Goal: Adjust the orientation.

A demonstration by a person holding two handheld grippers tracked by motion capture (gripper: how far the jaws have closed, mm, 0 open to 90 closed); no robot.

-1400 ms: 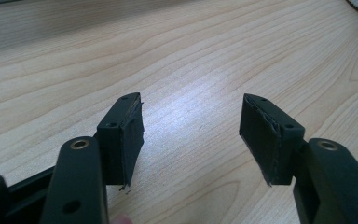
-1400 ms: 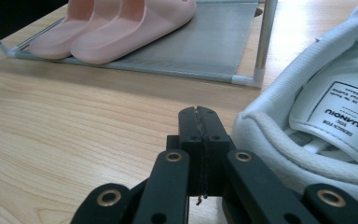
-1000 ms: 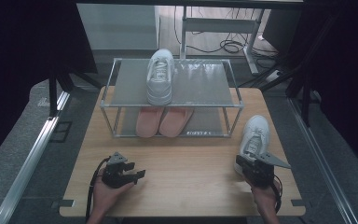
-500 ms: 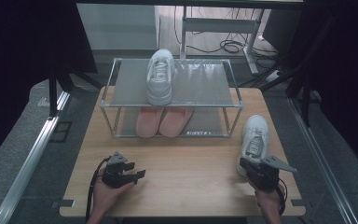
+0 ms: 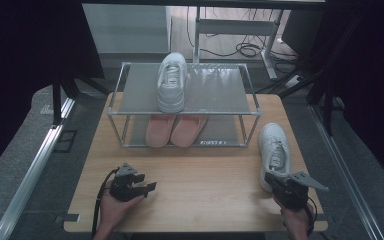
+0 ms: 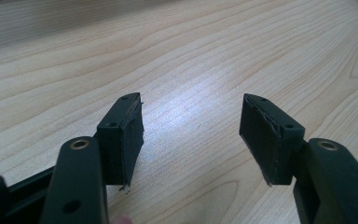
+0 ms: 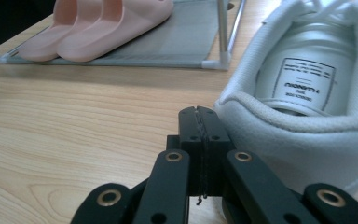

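A white sneaker (image 5: 275, 150) lies on the wooden table (image 5: 205, 175) at the right, heel toward me. My right gripper (image 5: 272, 183) sits just behind that heel; in the right gripper view its jaws (image 7: 199, 122) are shut with nothing between them, left of the sneaker's heel collar (image 7: 298, 126). My left gripper (image 5: 148, 183) rests at the near left, jaws pointing right. In the left gripper view it (image 6: 191, 123) stands open over bare wood. A second white sneaker (image 5: 171, 82) stands on the rack's top shelf.
The metal shoe rack (image 5: 250, 107) fills the far half of the table. A pair of pink slippers (image 5: 175, 130) lies on its lower shelf, and the slippers (image 7: 98, 23) sit far left in the right gripper view. Cables lie on the floor beyond.
My right gripper has shifted a little to the right and toward the near edge, jaws staying shut. The left gripper and the shoes have not moved.
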